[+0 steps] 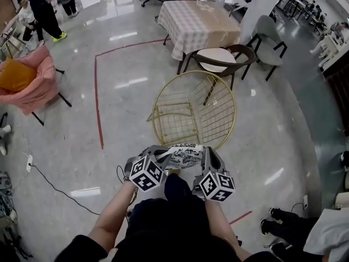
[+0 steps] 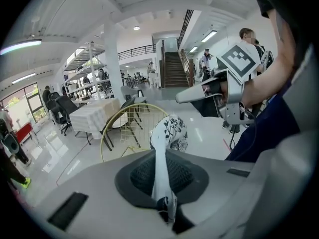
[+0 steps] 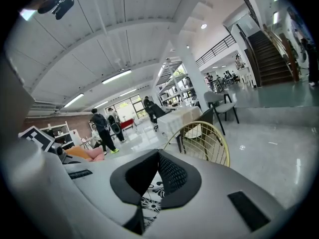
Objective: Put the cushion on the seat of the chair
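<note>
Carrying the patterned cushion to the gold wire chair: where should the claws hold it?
By its thin opposite edges, one claw from each side: the left claw and right claw are each shut on a flattened edge, with the cushion stretched between them.

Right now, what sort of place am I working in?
Probably a large open hall used as a workspace: a polished floor marked with red tape, a cloth-covered table near a gold wire chair, and a staircase by a railed upper level.

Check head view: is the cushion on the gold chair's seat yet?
No, the cushion hangs clamped between the left gripper and the right gripper, short of the gold chair, whose wire seat is bare.
</note>
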The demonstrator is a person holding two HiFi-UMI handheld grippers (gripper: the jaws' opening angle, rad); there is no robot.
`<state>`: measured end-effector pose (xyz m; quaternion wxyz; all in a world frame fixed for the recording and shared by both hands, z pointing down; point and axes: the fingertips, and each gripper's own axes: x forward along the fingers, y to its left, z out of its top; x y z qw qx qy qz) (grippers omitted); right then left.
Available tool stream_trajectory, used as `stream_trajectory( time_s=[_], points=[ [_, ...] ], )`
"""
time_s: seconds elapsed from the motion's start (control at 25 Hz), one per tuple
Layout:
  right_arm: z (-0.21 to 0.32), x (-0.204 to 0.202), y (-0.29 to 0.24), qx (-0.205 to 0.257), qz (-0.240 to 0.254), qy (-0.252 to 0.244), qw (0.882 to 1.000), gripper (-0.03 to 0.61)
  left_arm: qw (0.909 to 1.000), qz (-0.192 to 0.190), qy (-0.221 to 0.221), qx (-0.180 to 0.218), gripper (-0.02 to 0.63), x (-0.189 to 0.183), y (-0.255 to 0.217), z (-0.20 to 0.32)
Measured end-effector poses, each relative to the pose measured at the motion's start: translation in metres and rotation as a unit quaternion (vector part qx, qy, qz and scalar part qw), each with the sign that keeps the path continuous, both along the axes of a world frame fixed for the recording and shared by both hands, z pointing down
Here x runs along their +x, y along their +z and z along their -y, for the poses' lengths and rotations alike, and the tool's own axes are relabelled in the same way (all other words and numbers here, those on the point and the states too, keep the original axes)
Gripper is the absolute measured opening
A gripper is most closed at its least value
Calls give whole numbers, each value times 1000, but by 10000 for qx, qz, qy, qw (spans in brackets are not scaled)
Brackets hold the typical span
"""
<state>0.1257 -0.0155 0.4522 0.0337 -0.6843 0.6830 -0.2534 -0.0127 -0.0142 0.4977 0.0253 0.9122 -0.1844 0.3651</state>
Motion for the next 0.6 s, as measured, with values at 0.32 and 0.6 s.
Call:
stream_trajectory(
  time_s=[0.32, 0.6],
  points=[
    [57, 20, 6, -97, 118, -70, 9999, 3, 9999, 120, -64, 11, 31, 24, 2, 63],
    [79, 38, 11, -109, 330, -145, 9993, 3, 9995, 216, -218, -1, 31, 45, 3, 91]
  ],
)
